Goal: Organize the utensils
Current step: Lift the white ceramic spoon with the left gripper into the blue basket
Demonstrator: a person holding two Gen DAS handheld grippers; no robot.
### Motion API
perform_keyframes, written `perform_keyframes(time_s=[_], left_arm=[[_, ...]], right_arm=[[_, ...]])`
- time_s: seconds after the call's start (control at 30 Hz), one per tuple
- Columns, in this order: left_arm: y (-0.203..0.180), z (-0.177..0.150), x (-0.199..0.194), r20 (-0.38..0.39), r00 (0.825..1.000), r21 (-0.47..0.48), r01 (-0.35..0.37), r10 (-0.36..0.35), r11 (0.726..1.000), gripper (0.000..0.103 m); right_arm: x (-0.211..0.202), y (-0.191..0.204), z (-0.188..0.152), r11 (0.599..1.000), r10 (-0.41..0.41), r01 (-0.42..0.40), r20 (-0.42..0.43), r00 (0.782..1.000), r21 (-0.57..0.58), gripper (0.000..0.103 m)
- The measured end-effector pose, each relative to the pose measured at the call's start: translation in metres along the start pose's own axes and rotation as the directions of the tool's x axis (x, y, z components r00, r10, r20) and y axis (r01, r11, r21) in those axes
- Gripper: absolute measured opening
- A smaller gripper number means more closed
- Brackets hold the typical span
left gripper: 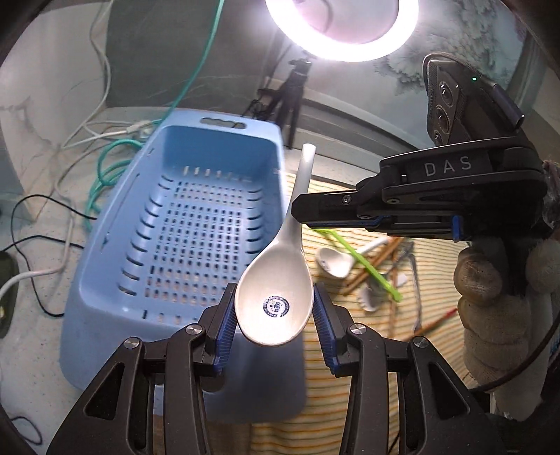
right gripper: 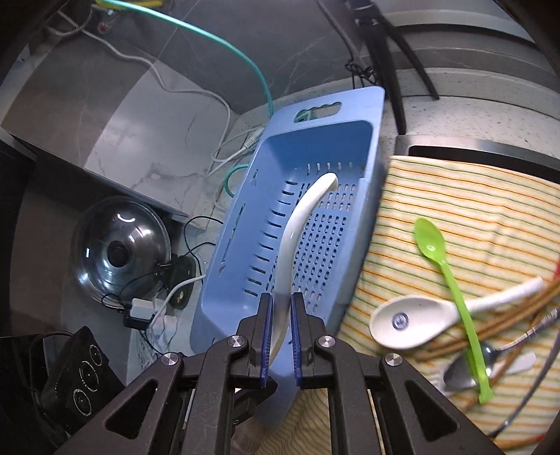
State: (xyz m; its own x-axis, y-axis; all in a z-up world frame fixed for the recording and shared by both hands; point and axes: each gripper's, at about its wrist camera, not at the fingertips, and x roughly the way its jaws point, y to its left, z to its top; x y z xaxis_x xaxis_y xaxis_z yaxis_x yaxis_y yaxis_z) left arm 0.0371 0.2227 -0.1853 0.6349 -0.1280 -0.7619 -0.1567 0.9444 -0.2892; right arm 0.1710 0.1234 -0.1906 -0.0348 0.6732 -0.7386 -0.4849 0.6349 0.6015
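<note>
My left gripper (left gripper: pixel 274 290) is shut on the bowl of a white ceramic spoon (left gripper: pixel 276 308), handle pointing away, beside the right rim of the blue slotted basket (left gripper: pixel 105 266). A gloved hand (left gripper: pixel 497 308) holds my right gripper (left gripper: pixel 301 210), whose tips are by that handle. In the right wrist view, my right gripper (right gripper: pixel 281 297) is shut on a second white spoon (right gripper: pixel 297 224), edge-on, its curved handle over the basket (right gripper: pixel 231 252). On the striped cloth (right gripper: pixel 455 196) lie a green plastic spoon (right gripper: pixel 455 290), another white spoon (right gripper: pixel 409 322), a metal spoon (right gripper: pixel 465 371) and brown chopsticks (right gripper: pixel 507 315).
The basket holds nothing. Cables (left gripper: pixel 87 133) and a glass pot lid (right gripper: pixel 122 252) lie on the counter to its left, with a black cooktop (right gripper: pixel 80 381) nearer. A tripod (left gripper: pixel 294 91) and a bright ring light (left gripper: pixel 343 28) stand behind.
</note>
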Motion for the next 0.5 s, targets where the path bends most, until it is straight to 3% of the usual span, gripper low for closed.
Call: perform_keyframes(time_s=[0.3, 0.37, 0.5], left_arm=[[0.036, 0.0, 0.008, -0.025, 0.994, -0.071, -0.104, 0.103, 0.992, 0.034], [0.043, 0.0, 0.004, -0.017, 0.996, -0.099, -0.089, 0.088, 0.991, 0.034], [0.044, 0.001, -0.003, -0.011, 0.994, -0.089, -0.108, 0.108, 0.99, 0.035]], right_arm=[[0.034, 0.018, 0.01, 0.998, -0.025, 0.023, -0.039, 0.999, -0.057, 0.012], [0.033, 0.021, 0.012, 0.996, -0.042, 0.039, -0.03, 0.999, -0.078, 0.014], [0.024, 0.023, 0.012, 0.994, -0.059, 0.058, 0.0, 0.998, -0.095, 0.043]])
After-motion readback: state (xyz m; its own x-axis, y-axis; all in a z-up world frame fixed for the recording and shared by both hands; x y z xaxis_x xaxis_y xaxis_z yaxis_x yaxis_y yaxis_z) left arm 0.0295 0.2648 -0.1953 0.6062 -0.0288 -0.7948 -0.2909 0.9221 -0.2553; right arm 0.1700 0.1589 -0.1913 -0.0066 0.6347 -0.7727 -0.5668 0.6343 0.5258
